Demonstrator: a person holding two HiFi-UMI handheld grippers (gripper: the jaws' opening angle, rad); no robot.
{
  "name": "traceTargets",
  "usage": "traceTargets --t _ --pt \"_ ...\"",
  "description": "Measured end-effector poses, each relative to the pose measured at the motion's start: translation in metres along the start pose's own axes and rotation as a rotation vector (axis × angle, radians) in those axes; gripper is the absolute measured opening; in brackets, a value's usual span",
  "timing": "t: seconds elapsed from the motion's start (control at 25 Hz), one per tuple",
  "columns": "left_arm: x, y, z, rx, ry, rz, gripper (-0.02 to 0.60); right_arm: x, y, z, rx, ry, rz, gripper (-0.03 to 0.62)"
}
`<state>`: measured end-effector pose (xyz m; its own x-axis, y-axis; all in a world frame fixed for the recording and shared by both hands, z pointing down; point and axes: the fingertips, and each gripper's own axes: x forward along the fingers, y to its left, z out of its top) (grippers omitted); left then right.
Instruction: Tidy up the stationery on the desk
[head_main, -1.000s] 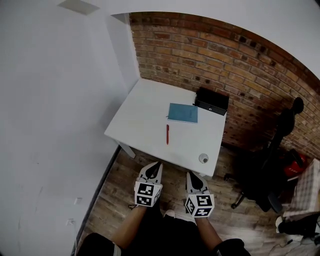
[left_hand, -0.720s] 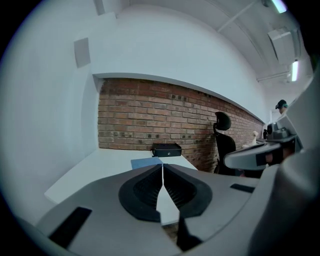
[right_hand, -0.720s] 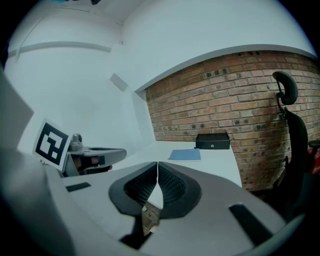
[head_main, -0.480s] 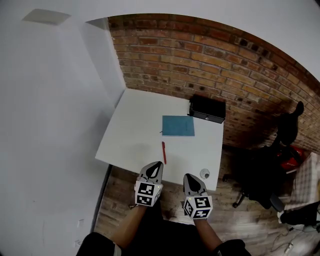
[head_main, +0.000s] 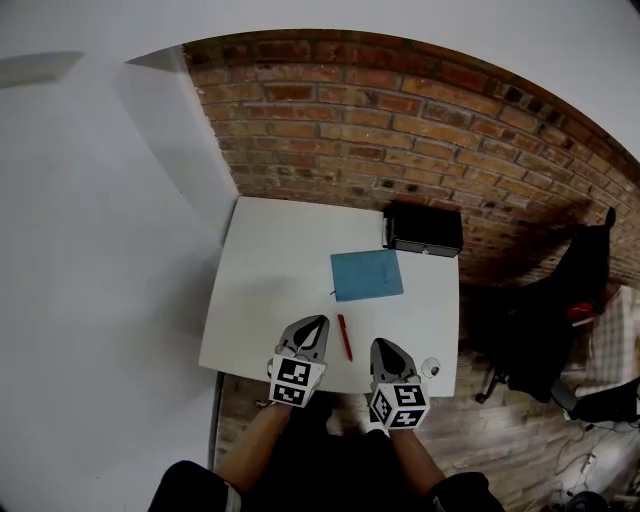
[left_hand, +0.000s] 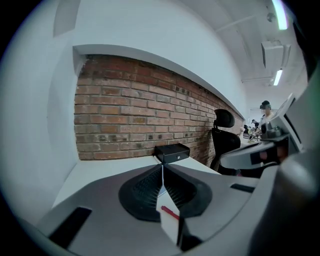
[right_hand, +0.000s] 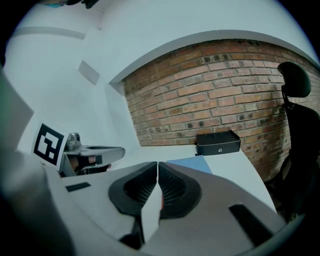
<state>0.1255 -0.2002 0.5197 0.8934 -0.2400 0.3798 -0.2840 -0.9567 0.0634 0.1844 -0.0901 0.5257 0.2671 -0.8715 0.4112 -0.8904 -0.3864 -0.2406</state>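
Observation:
On the white desk (head_main: 270, 270) lie a red pen (head_main: 344, 337), a blue notebook (head_main: 367, 274) and a black box (head_main: 424, 229) against the brick wall. A small round object (head_main: 431, 368) sits at the desk's near right corner. My left gripper (head_main: 312, 327) hovers at the near edge just left of the pen, shut and empty. My right gripper (head_main: 384, 349) hovers at the near edge right of the pen, also shut and empty. In the left gripper view the pen (left_hand: 170, 213) shows below the shut jaws and the box (left_hand: 172, 152) beyond. The right gripper view shows the notebook (right_hand: 192, 164) and box (right_hand: 218, 142).
A brick wall (head_main: 400, 130) backs the desk and a white wall (head_main: 90, 250) stands to its left. A black office chair (head_main: 545, 330) stands right of the desk on the wooden floor (head_main: 500, 450).
The person has stepped up to the desk. Both grippers moved from over the floor to the desk's near edge, either side of the pen, still shut.

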Motion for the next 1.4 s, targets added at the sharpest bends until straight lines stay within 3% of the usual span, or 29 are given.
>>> traceTargets --t 0.28,0.88,1.24,1.4 --pt "0.028 0.034 0.005 0.025 0.013 -0.082 0.02 0.037 0.003 0.007 0.043 -0.007 -0.074 0.023" --pt "0.108 0.034 0.012 0.143 0.065 -0.289 0.025 0.085 -0.05 -0.01 0.28 -0.006 -0.197 0.026" --pt "0.164 0.036 0.002 0.189 0.161 -0.401 0.126 0.129 -0.086 -0.032 0.461 0.028 -0.283 0.101" --pt "0.19 0.034 -0.008 0.259 0.201 -0.467 0.169 0.138 -0.109 -0.043 0.594 0.022 -0.362 0.109"
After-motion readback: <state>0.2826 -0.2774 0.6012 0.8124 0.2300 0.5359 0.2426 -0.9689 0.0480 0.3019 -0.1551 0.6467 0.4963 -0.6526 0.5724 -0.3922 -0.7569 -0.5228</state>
